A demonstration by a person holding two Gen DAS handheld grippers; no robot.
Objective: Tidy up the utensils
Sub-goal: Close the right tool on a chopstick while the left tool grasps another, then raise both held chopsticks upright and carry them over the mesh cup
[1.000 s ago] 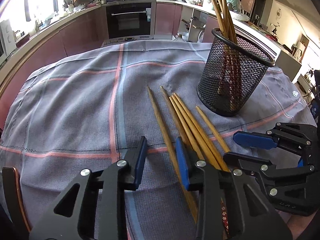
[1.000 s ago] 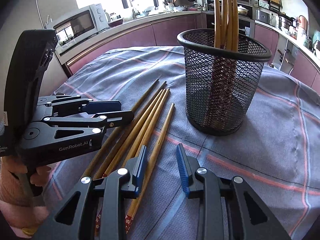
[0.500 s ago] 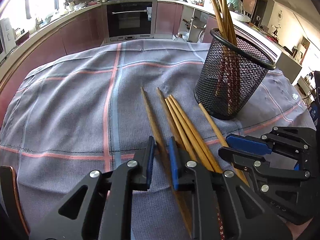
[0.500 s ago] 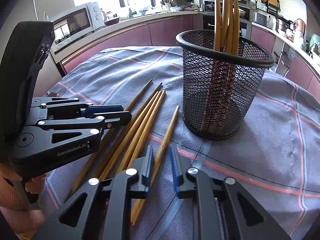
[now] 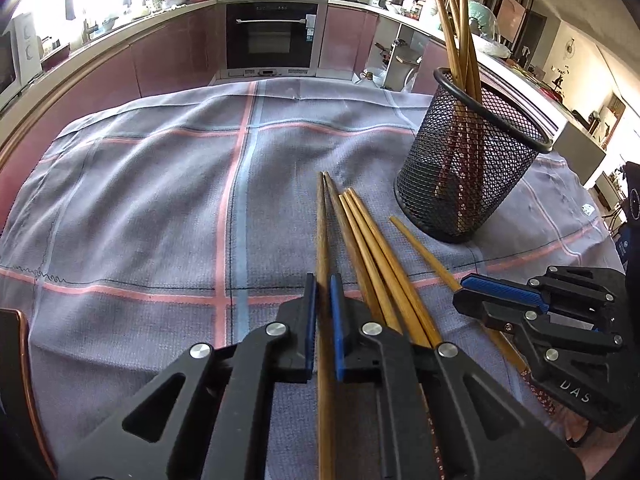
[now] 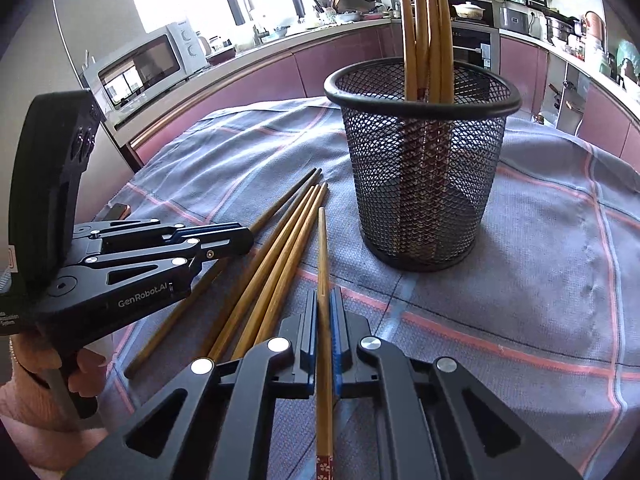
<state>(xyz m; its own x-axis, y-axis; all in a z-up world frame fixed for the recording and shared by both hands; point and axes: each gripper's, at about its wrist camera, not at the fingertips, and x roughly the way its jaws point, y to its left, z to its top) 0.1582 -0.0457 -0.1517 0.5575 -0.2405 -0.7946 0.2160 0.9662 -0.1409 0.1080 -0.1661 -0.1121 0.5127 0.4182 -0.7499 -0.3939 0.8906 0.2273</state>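
Both grippers clamped on a chopstick each, ready to lift toward the holder.

At lower centre of its own view, the left gripper [image 5: 323, 292] pinches the leftmost chopstick [image 5: 321, 220]; the right gripper [image 6: 324, 308] pinches the rightmost chopstick [image 6: 322, 248]. Three loose chopsticks [image 5: 376, 248] lie between on the plaid tablecloth [image 5: 160, 200]. Next, I judge, each stick must be raised, tipped upright and dropped into the mesh holder [image 6: 420, 184] at upper right, already holding several. A kitchen with oven [image 5: 270, 40] and microwave [image 6: 148, 60] surrounds.
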